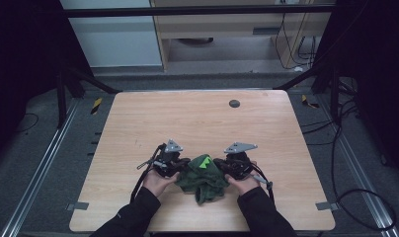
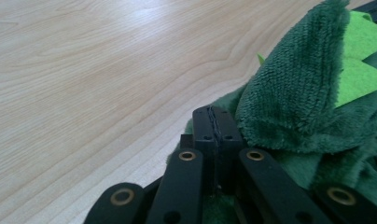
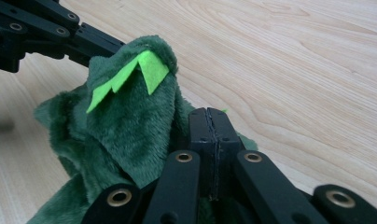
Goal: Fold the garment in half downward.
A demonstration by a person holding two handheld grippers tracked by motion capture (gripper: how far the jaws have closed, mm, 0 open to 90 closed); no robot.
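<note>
A dark green plush cloth (image 1: 203, 178) with light green felt points (image 1: 204, 162) lies bunched on the wooden table (image 1: 197, 118) near its front edge. My left gripper (image 1: 180, 165) sits against the cloth's left side and my right gripper (image 1: 219, 164) against its right side. In the left gripper view the jaws (image 2: 213, 122) stand flush together, with the cloth (image 2: 289, 93) heaped up just to their right. The right gripper view shows its jaws (image 3: 209, 125) pressed together too, beside a raised fold of cloth (image 3: 126, 121) with felt points (image 3: 149, 70). I see no fabric between either pair of pads.
A small dark round disc (image 1: 234, 103) sits in the tabletop near the far edge. Black frame legs and cables stand on the floor around the table. Bare wood stretches beyond the cloth toward the far side.
</note>
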